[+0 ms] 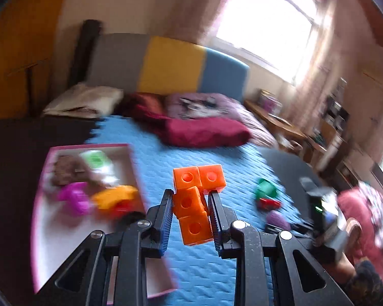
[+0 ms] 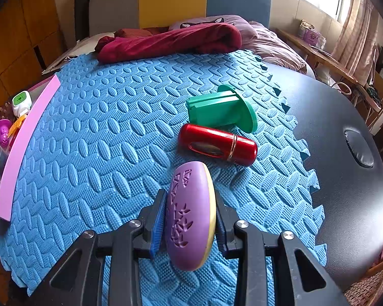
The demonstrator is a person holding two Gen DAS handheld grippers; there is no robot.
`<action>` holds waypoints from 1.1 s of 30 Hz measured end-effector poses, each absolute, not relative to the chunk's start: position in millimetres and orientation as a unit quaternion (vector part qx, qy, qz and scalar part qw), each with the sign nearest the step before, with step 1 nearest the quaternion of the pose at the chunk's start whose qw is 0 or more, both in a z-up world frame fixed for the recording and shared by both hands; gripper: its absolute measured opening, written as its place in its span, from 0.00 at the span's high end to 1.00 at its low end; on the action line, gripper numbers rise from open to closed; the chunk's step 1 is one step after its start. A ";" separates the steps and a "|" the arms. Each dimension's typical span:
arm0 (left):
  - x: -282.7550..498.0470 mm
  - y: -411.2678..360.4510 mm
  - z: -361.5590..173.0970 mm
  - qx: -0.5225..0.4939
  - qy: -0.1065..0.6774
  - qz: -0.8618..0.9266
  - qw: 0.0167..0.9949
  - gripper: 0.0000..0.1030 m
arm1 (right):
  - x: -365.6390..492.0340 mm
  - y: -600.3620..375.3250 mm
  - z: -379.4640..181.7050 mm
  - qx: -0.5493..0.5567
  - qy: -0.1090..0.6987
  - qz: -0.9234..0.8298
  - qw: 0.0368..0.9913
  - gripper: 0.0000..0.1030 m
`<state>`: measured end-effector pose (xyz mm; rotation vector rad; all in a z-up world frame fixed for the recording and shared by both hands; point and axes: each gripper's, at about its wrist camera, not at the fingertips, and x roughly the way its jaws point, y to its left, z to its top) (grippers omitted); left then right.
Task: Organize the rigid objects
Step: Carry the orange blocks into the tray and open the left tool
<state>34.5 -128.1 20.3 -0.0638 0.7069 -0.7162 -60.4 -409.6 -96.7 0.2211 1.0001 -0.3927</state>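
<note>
My left gripper (image 1: 190, 199) is shut on an orange piece of linked cubes (image 1: 194, 204), held in the air above the blue foam mat (image 1: 204, 158). To its left lies the pink-rimmed box (image 1: 88, 148) with several toys inside. In the right wrist view my right gripper (image 2: 190, 199) is shut on a purple oval object with a yellow edge (image 2: 189, 216), low over the blue foam mat (image 2: 102, 140). Just beyond it lie a red capsule-shaped case (image 2: 217, 146) and a green flanged holder (image 2: 222, 109). The left wrist view is blurred and shows the green holder (image 1: 265, 191) and the red case (image 1: 268, 204) to the right.
The mat covers a dark round table (image 2: 339, 117). The pink box wall (image 2: 28, 137) stands at the mat's left edge. A maroon cloth (image 2: 171, 40) and pillows lie on the bed beyond. A wooden shelf (image 2: 326, 56) runs along the right wall.
</note>
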 end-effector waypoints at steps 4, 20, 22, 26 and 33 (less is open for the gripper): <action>62.1 -82.3 4.8 -0.042 0.362 -0.270 0.891 0.73 | -60.6 -409.6 -96.9 0.105 0.475 -0.186 0.853 0.68; 108.5 -49.1 -76.4 -0.001 0.449 -0.163 0.879 0.73 | -60.5 -410.7 -97.0 0.108 0.475 -0.186 0.854 0.68; 111.1 -50.3 -77.4 0.002 0.449 -0.160 0.879 0.73 | -60.3 -411.3 -96.9 0.109 0.474 -0.186 0.854 0.68; 116.5 -54.5 -80.8 0.017 0.444 -0.149 0.884 0.73 | -60.0 -411.2 -96.7 0.107 0.475 -0.186 0.854 0.68; 123.4 -57.2 -85.9 0.034 0.444 -0.134 0.885 0.67 | -60.0 -411.4 -96.6 0.108 0.474 -0.186 0.854 0.68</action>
